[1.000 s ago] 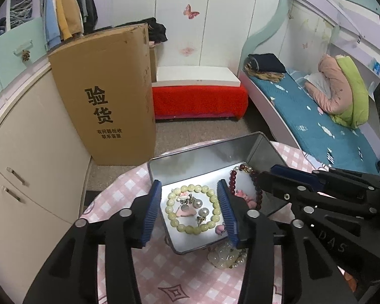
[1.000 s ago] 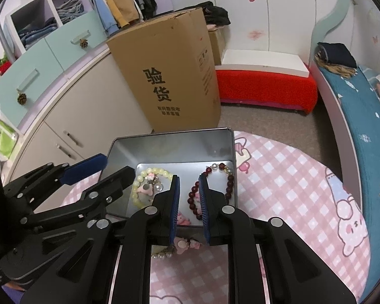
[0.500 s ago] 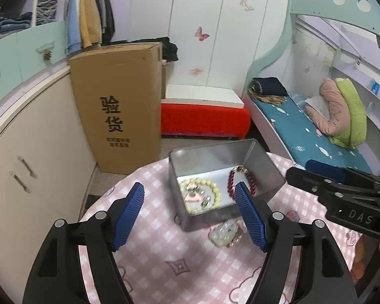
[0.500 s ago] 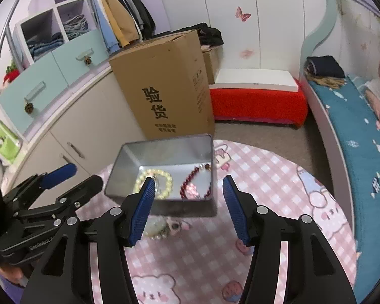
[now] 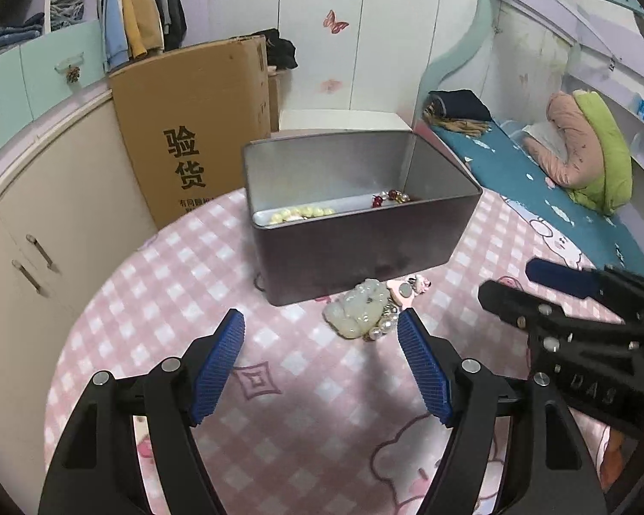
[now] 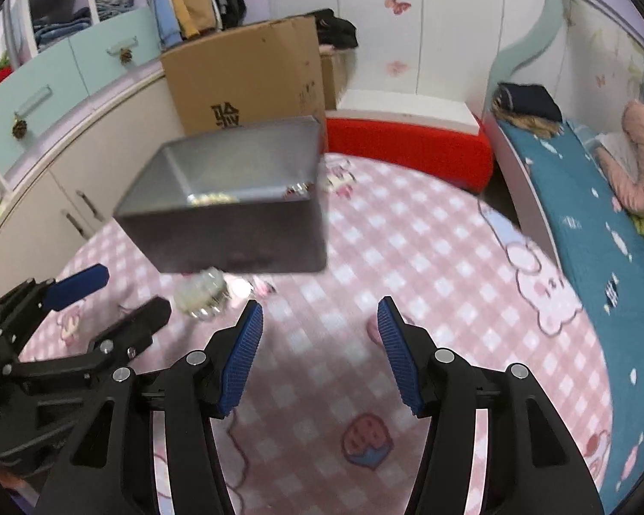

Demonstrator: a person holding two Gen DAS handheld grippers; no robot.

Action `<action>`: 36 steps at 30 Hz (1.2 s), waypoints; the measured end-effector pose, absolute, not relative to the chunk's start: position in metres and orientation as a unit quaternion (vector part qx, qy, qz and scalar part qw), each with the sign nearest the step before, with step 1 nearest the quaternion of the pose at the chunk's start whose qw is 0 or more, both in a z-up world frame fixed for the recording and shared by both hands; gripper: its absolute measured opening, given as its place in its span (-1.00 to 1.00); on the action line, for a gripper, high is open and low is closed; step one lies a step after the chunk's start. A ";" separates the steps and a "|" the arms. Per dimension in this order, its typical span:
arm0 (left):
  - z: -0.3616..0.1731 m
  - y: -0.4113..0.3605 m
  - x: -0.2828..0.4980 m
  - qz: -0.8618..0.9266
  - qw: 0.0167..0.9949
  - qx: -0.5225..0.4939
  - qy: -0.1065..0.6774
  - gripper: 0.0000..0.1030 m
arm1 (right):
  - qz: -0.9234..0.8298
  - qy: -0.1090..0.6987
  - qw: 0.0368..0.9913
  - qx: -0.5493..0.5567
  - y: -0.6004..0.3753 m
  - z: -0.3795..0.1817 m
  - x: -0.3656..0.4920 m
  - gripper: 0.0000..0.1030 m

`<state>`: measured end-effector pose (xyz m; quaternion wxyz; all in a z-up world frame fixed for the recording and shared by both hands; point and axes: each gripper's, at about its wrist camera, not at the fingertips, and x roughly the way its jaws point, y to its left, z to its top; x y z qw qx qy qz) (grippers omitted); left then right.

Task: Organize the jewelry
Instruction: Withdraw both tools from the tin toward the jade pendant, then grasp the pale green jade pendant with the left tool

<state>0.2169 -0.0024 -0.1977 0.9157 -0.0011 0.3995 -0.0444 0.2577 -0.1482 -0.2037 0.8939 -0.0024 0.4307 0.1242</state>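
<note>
1. My left hand-held gripper (image 5: 320, 339) is spread wide and holds nothing; both blue pads (image 5: 217, 369) are clear of every item.
2. My right hand-held gripper (image 6: 320, 326) is likewise wide apart and holds nothing. It also shows at the right edge of the left wrist view, and the left one shows at the left edge of the right wrist view.
3. The metal tin (image 5: 356, 253) stands upright and lidless on the surface (image 5: 159, 300), which is covered in a pink checked cloth with cartoon prints.
4. Inside the tin, a pale yellow-green bead bracelet (image 5: 302, 213) lies on the floor toward the left, and a dark red bead bracelet (image 5: 390, 197) lies toward the right. The tin's near wall hides most of both.
5. Outside the tin, just beside its near wall, a pale jade-coloured pendant (image 5: 358, 309) lies on the surface together with a string of pearly beads (image 5: 386, 324) and a small pink charm (image 5: 410, 287). This cluster sits between the tin and my left hand-held gripper, nearer its right-hand pad.
6. The right wrist view is blurred; the cluster appears there only as a pale smear at the tin's near left corner, so I cannot confirm detail from it.
7. A cardboard box (image 5: 202, 128) stands on the floor behind the surface.
</note>
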 end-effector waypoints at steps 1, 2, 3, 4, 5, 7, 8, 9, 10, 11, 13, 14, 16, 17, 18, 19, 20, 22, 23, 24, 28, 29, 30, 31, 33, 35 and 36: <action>-0.199 -0.004 0.219 -0.043 0.915 -0.003 0.401 0.39 | 0.124 0.432 0.893 0.002 -0.152 -0.206 0.257 0.06; -0.200 -0.005 0.220 -0.041 0.915 -0.002 0.400 0.39 | 0.123 0.434 0.892 0.004 -0.154 -0.208 0.257 0.06; -0.201 -0.007 0.221 -0.039 0.916 0.000 0.400 0.39 | 0.122 0.436 0.892 0.005 -0.157 -0.210 0.257 0.06; -0.202 -0.008 0.223 -0.037 0.916 0.002 0.400 0.39 | 0.121 0.436 0.892 0.006 -0.158 -0.211 0.257 0.06; -0.202 -0.008 0.225 -0.037 0.915 0.000 0.401 0.39 | 0.121 0.436 0.892 0.007 -0.160 -0.211 0.256 0.07; -0.204 -0.009 0.229 -0.036 0.913 -0.004 0.406 0.39 | 0.122 0.437 0.891 0.012 -0.163 -0.213 0.256 0.15; -0.204 -0.009 0.231 -0.036 0.913 -0.006 0.406 0.39 | 0.122 0.437 0.891 0.013 -0.164 -0.214 0.255 0.16; -0.205 -0.009 0.233 -0.036 0.912 -0.006 0.408 0.39 | 0.123 0.438 0.891 0.013 -0.164 -0.214 0.256 0.16; -0.206 -0.010 0.235 -0.035 0.911 -0.004 0.410 0.38 | 0.124 0.438 0.890 0.014 -0.163 -0.214 0.255 0.16; -0.207 -0.011 0.236 -0.034 0.910 -0.004 0.412 0.36 | 0.125 0.439 0.890 0.014 -0.163 -0.215 0.255 0.16; -0.210 -0.011 0.240 -0.033 0.907 -0.007 0.420 0.35 | 0.128 0.439 0.890 0.014 -0.162 -0.215 0.255 0.16; -0.211 -0.010 0.242 -0.034 0.906 -0.010 0.421 0.32 | 0.128 0.439 0.889 0.015 -0.162 -0.215 0.255 0.16; -0.213 -0.011 0.245 -0.037 0.903 -0.011 0.427 0.06 | 0.130 0.440 0.888 0.016 -0.162 -0.215 0.255 0.16; -0.215 -0.011 0.247 -0.040 0.901 -0.012 0.433 0.00 | 0.131 0.440 0.888 0.016 -0.161 -0.216 0.255 0.16; -0.216 -0.010 0.248 -0.043 0.899 -0.015 0.436 0.00 | 0.131 0.441 0.888 0.016 -0.161 -0.216 0.255 0.16; -0.216 -0.009 0.249 -0.045 0.898 -0.020 0.437 -0.01 | 0.133 0.442 0.887 0.017 -0.161 -0.217 0.256 0.16; -0.216 -0.010 0.248 -0.045 0.898 -0.021 0.438 -0.03 | 0.133 0.443 0.886 0.017 -0.161 -0.217 0.256 0.16; -0.216 -0.010 0.250 -0.054 0.897 -0.021 0.438 -0.20 | 0.135 0.445 0.885 0.018 -0.161 -0.218 0.256 0.16; -0.216 -0.010 0.250 -0.060 0.897 -0.023 0.437 -0.27 | 0.136 0.446 0.885 0.019 -0.161 -0.218 0.256 0.16; -0.216 -0.012 0.251 -0.062 0.897 -0.021 0.438 -0.34 | 0.137 0.446 0.884 0.020 -0.160 -0.219 0.257 0.16; -0.216 -0.017 0.251 -0.061 0.898 -0.011 0.435 -0.38 | 0.139 0.448 0.883 0.020 -0.159 -0.220 0.256 0.16; -0.216 -0.017 0.252 -0.062 0.898 -0.012 0.435 -0.40 | 0.139 0.449 0.883 0.020 -0.159 -0.221 0.256 0.16; -0.215 -0.018 0.251 -0.063 0.900 -0.011 0.432 -0.45 | 0.139 0.449 0.883 0.020 -0.158 -0.221 0.256 0.16; -0.213 -0.019 0.250 -0.064 0.902 -0.007 0.427 -0.73 | 0.139 0.448 0.883 0.021 -0.159 -0.221 0.255 0.16; -0.211 -0.021 0.248 -0.060 0.903 0.006 0.426 -1.00 | 0.139 0.449 0.883 0.022 -0.159 -0.221 0.255 0.16; -0.212 -0.017 0.247 -0.064 0.902 -0.005 0.428 -1.00 | 0.139 0.449 0.882 0.021 -0.159 -0.221 0.255 0.16; -0.212 -0.015 0.247 -0.062 0.901 -0.008 0.429 -1.00 | 0.139 0.449 0.882 0.021 -0.158 -0.221 0.255 0.16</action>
